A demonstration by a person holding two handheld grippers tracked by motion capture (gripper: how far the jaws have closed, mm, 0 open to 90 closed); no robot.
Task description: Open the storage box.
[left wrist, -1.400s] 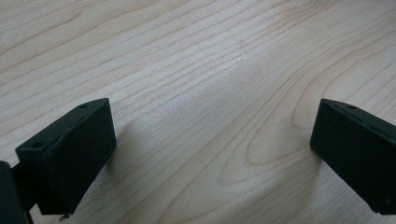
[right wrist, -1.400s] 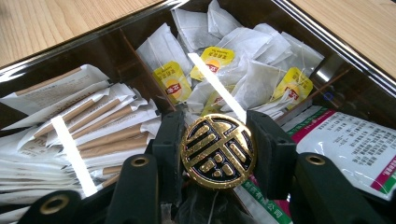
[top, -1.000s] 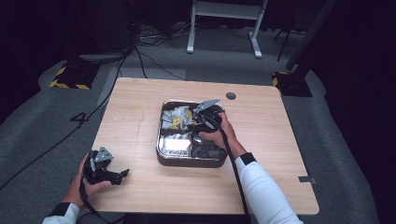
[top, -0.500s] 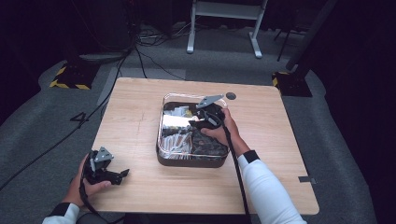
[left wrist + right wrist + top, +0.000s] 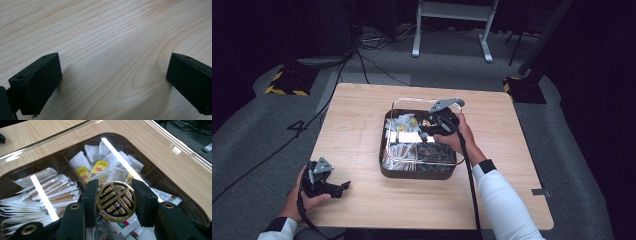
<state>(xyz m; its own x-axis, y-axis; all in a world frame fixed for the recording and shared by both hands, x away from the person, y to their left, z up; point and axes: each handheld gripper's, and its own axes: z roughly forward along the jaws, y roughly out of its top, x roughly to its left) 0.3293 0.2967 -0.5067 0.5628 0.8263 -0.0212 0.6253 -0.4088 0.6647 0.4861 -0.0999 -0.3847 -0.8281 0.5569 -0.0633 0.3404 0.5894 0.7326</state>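
Tabletop centre: right gripper (image 5: pixel 116 201) clamps the lid's gold knob (image 5: pixel 116 201) over the box (image 5: pixel 384 165) — left gripper (image 5: pixel 113 82) wide, near-left corner.

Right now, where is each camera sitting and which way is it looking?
High view: above the person's side, looking forward and down on the table; both forearms show.
Left gripper view: on the left gripper, facing bare wood between open jaws.
Right gripper view: on the right gripper, facing the box.
The high view shares the box and clear lid.

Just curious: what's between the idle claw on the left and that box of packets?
Nothing: bare wooden table separates the left claw from the box, seen in the high view.
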